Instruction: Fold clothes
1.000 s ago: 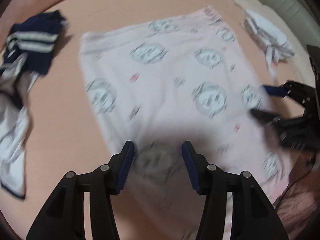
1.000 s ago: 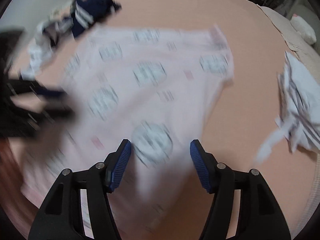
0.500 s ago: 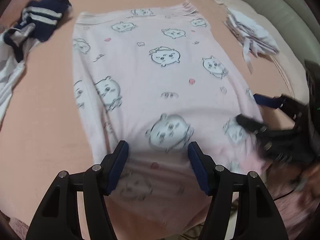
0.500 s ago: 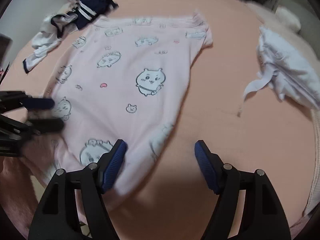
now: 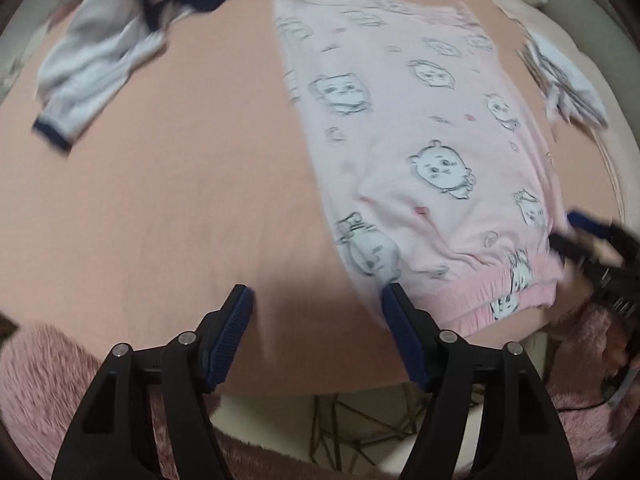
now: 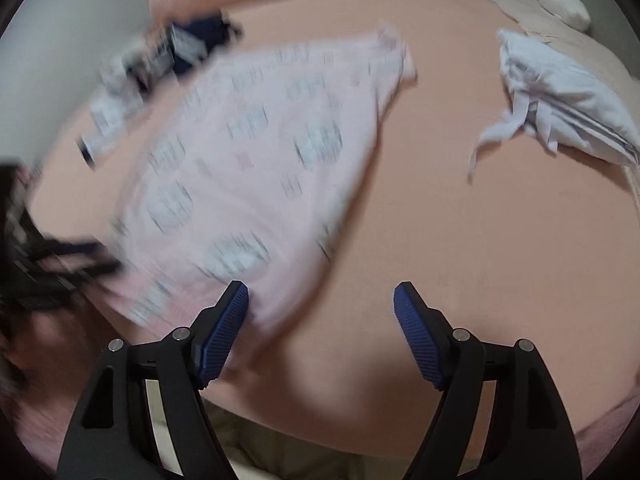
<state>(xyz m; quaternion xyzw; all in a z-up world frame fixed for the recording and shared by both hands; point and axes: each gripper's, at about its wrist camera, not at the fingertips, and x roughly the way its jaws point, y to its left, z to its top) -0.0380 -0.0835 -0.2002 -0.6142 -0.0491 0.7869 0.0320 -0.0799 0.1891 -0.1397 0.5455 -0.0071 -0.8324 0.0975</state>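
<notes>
A bed (image 5: 168, 184) covered in a peach-pink sheet fills both views. On it lies the pink garment (image 5: 424, 152) printed with small cartoon animal faces, spread flat with its ribbed hem toward the near edge of the bed; in the right wrist view it (image 6: 248, 184) is blurred, so the print reads only as grey smudges. At the far left of the bed sits a crumpled navy and white striped garment (image 5: 120, 40), well apart from the pink one. On the far right side lies a rumpled white garment (image 6: 560, 96) with thin stripes (one loose strip trails off toward the middle of the bed).

The left tongs (image 5: 316, 328) hover over bare sheet just beside the pink garment's left edge, their jaws opening with nothing between them. The right tongs (image 6: 320, 324) hover at the garment's right edge, jaws likewise opening; the left pad overlaps the cloth in the picture, but nothing is gripped.
</notes>
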